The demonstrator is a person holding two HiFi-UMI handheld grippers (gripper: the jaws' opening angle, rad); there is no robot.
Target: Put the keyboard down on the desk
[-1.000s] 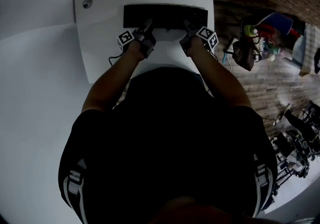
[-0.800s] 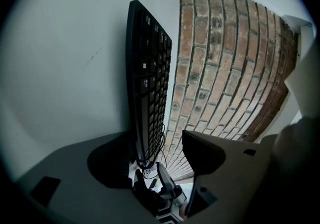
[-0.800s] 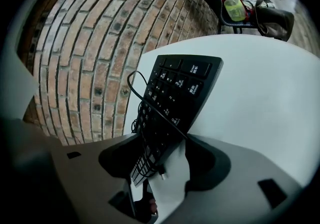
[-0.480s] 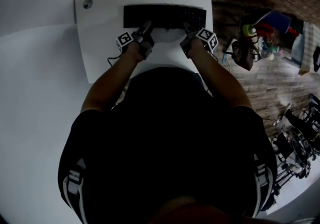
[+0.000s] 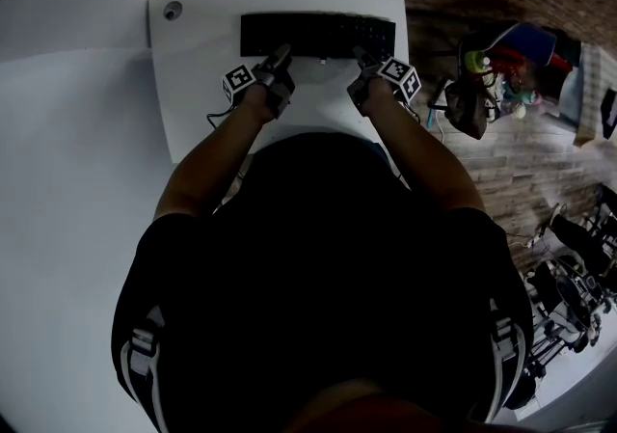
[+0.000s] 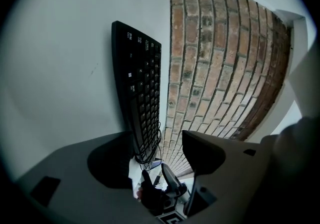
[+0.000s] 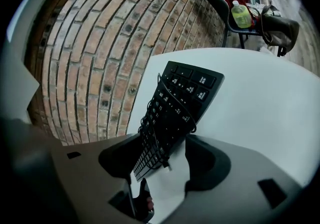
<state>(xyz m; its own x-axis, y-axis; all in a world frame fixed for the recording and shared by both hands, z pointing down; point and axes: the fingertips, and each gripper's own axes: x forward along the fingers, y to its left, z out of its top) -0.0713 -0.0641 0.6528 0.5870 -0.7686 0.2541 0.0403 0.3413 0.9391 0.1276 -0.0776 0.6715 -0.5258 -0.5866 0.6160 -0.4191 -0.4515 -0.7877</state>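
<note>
The black keyboard (image 5: 318,35) lies flat on the white desk (image 5: 198,84), near its far edge. My left gripper (image 5: 279,59) is at the left part of the keyboard's near edge and my right gripper (image 5: 362,58) at the right part. In the left gripper view the keyboard (image 6: 139,93) runs in beside one jaw, and the left gripper (image 6: 160,143) stands open with a wide gap over the keys. The right gripper (image 7: 165,145) is open too, with the keyboard (image 7: 172,106) and its coiled cable (image 7: 170,118) reaching between the jaws.
A round cable hole (image 5: 173,10) sits in the desk's far left corner. A chair with a bag and bottles (image 5: 487,65) stands to the right on the brick floor (image 5: 511,161). Stands and gear (image 5: 569,277) crowd the lower right. A brick wall (image 6: 215,58) is behind the desk.
The keyboard sits a little nearer the person on the desk. Both grippers' tips overlap its near edge less than a second ago.
</note>
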